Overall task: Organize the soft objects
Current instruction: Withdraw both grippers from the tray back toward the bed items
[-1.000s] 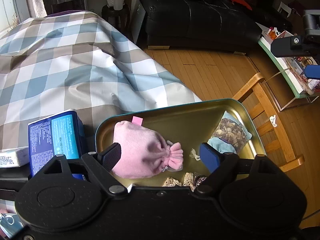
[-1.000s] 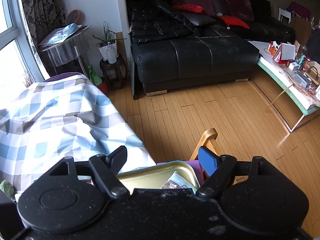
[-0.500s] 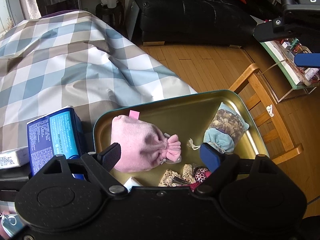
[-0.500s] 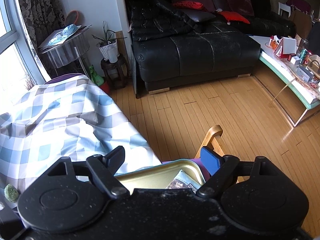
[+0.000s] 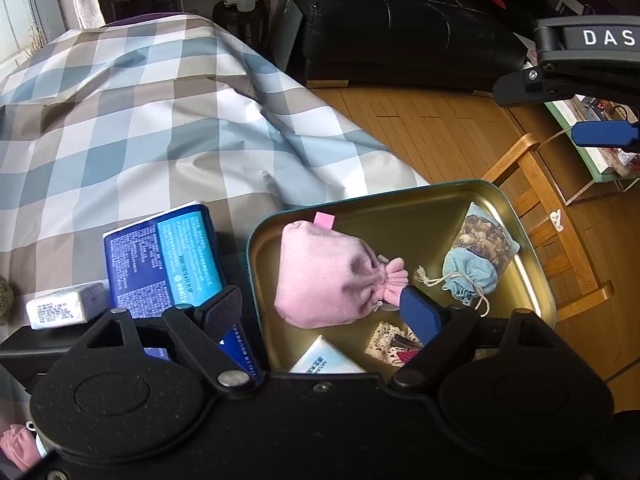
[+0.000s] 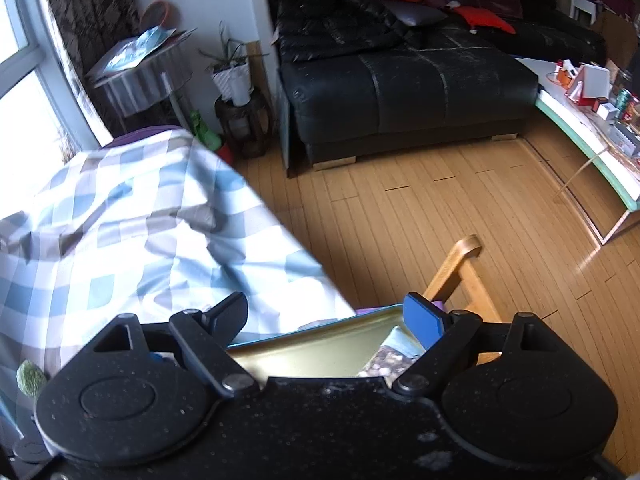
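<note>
Since the earlier frames the left gripper (image 5: 322, 314) has drawn back and up, so the pink pouch (image 5: 326, 276) that sat between its fingers now lies beyond them and a white packet (image 5: 326, 360) shows at the near rim. Its jaws hang spread and empty, so the pouch looks released into the gold tin tray (image 5: 400, 208), its long axis running left to right with the gathered neck pointing right toward the blue potpourri sachet (image 5: 478, 260). Farther right, the right gripper (image 6: 326, 320) hovers over the tray's far corner, likewise spread and empty.
</note>
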Action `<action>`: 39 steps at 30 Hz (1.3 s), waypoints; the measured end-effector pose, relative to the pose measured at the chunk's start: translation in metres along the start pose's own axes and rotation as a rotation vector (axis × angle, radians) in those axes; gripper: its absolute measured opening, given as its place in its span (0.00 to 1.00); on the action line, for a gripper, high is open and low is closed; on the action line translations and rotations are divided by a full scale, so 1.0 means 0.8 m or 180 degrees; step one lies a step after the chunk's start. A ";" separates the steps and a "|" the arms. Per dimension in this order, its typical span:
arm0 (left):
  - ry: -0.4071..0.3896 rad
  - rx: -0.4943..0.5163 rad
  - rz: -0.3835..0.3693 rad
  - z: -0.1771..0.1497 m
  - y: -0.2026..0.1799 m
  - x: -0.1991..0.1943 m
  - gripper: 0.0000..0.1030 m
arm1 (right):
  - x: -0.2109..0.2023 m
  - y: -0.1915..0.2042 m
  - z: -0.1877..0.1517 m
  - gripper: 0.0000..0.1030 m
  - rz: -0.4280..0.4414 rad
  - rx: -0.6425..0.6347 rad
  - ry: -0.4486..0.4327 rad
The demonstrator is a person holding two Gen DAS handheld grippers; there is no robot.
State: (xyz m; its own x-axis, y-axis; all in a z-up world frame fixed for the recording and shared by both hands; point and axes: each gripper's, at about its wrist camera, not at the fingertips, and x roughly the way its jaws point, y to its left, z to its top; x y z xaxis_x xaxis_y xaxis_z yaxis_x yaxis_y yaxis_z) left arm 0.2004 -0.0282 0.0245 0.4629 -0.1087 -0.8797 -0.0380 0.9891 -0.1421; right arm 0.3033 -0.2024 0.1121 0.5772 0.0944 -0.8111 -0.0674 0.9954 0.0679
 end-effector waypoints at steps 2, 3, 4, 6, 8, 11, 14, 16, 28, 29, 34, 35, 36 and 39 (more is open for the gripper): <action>0.0004 0.0002 0.0048 -0.001 0.009 -0.004 0.80 | 0.003 0.013 -0.002 0.82 0.0031 -0.0074 0.0028; 0.0005 0.0000 0.0076 -0.001 0.015 -0.006 0.80 | 0.003 0.019 -0.003 0.82 0.0055 -0.0111 0.0036; 0.0007 -0.0002 0.0099 -0.002 0.020 -0.008 0.80 | 0.004 0.027 -0.004 0.83 0.0088 -0.0150 0.0046; 0.0000 -0.0019 0.0148 -0.002 0.031 -0.013 0.80 | 0.005 0.037 -0.006 0.83 0.0143 -0.0198 0.0066; -0.0004 -0.0049 0.0200 -0.002 0.044 -0.017 0.80 | 0.006 0.045 -0.007 0.84 0.0199 -0.0236 0.0091; 0.0004 -0.0121 0.0251 -0.001 0.063 -0.021 0.80 | 0.007 0.053 -0.008 0.84 0.0232 -0.0259 0.0116; 0.0017 -0.0194 0.0299 -0.001 0.083 -0.023 0.80 | 0.011 0.062 -0.009 0.84 0.0224 -0.0281 0.0146; 0.0012 -0.0212 0.0348 -0.001 0.093 -0.025 0.80 | 0.013 0.068 -0.010 0.84 0.0236 -0.0296 0.0163; 0.0121 -0.0395 0.0593 -0.008 0.174 -0.034 0.80 | 0.024 0.113 -0.019 0.84 0.0239 -0.0509 0.0252; 0.0132 -0.0422 0.0608 -0.009 0.182 -0.034 0.80 | 0.025 0.118 -0.021 0.84 0.0236 -0.0536 0.0260; 0.0184 -0.0547 0.0748 -0.013 0.222 -0.040 0.80 | 0.027 0.137 -0.026 0.85 0.0291 -0.0617 0.0289; 0.0190 -0.0563 0.0782 -0.014 0.230 -0.041 0.80 | 0.027 0.141 -0.027 0.85 0.0306 -0.0626 0.0298; 0.0197 -0.0581 0.0822 -0.015 0.238 -0.043 0.80 | 0.028 0.144 -0.027 0.85 0.0322 -0.0630 0.0308; 0.0219 -0.0644 0.0893 -0.016 0.260 -0.044 0.80 | 0.032 0.156 -0.028 0.85 0.0418 -0.0627 0.0365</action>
State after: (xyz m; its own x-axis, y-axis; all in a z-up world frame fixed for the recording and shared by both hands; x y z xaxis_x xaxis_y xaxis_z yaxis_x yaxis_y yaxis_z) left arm 0.1647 0.1804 0.0199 0.3490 0.1514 -0.9248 -0.3332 0.9424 0.0285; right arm 0.2910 -0.0760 0.0868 0.4579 0.2092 -0.8641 -0.2994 0.9514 0.0717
